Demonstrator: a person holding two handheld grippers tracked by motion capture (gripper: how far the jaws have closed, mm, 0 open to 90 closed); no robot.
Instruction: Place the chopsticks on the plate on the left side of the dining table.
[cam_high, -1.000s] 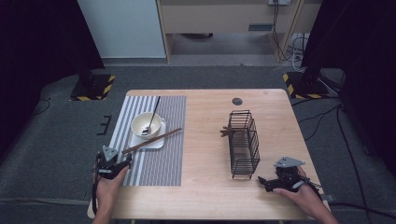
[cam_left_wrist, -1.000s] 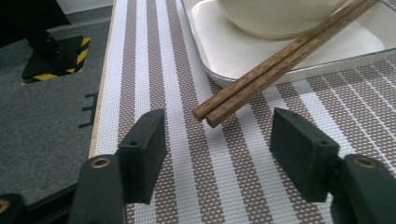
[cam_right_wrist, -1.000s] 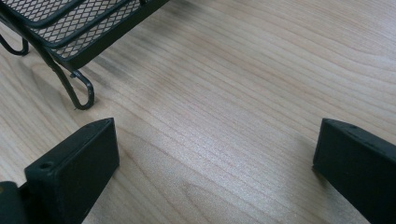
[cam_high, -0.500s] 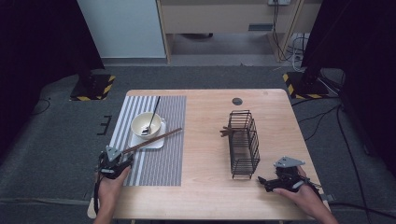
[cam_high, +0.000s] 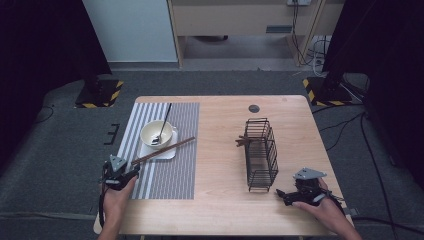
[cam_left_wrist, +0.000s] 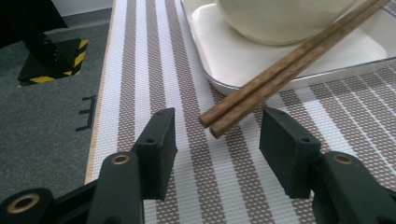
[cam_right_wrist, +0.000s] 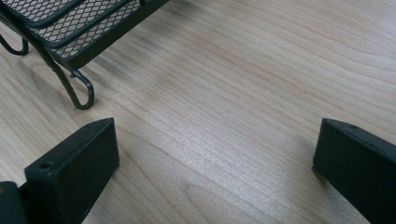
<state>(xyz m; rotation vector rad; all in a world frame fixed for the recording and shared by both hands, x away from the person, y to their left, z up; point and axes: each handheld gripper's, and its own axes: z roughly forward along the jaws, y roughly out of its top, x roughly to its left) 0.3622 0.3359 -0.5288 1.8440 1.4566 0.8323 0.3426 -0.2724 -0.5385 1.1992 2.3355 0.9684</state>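
Left gripper (cam_left_wrist: 217, 140) near the table's (cam_high: 220, 200) front left corner, jaws just closing, part-open astride the chopsticks' (cam_left_wrist: 280, 70) near tips, not touching. Right gripper (cam_right_wrist: 215, 163) wide, near front right corner. Beyond, chopsticks leaning on tray (cam_left_wrist: 224, 51) under bowl (cam_left_wrist: 275, 18).

Lab test bay: dark curtains (cam_high: 45, 55) on both sides, hazard-striped stand bases (cam_high: 99, 94) on grey carpet (cam_high: 50, 150), loose cables (cam_high: 370, 150), one lone wooden worktop (cam_high: 220, 165).
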